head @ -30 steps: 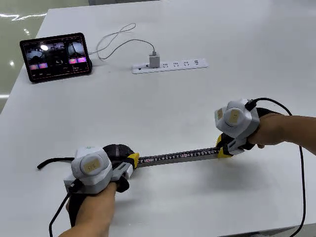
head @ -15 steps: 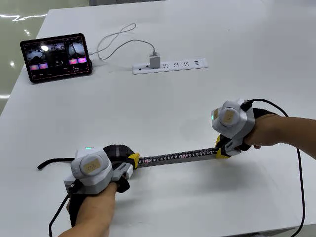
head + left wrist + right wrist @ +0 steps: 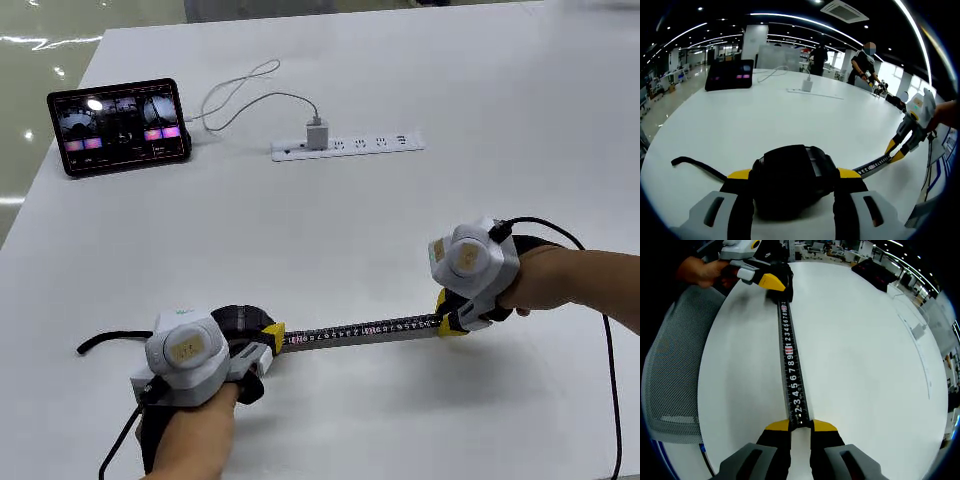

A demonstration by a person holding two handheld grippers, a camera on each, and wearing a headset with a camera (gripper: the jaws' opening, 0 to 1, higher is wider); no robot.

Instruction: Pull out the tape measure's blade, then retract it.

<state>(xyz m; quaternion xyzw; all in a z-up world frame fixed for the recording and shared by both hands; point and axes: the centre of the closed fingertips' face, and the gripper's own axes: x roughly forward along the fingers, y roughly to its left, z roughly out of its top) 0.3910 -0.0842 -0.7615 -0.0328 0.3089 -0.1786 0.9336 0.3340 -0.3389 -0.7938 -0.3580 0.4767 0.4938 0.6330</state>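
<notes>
Clamping tape measure case [image 3: 790, 161] between fingers of left gripper [image 3: 793, 174]; pinching blade [image 3: 789, 357] tip between fingers of right gripper [image 3: 800, 426]. Likely thin, springy; hold at tip.

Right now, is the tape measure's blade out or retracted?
Out: the blade stretches from its case in the left gripper to the right gripper, which pinches its tip.

Left tool [image 3: 792, 175] and right tool [image 3: 801, 426]: pale grey rounded housings, a beige square patch on top of each, grey slotted finger bases, black jaws with yellow tips. Small green light [image 3: 181, 312] on the left housing. Black right cable [image 3: 520, 220] plugs into the right tool's rear. Black left cable [image 3: 125, 432] trails off the left tool.
</notes>
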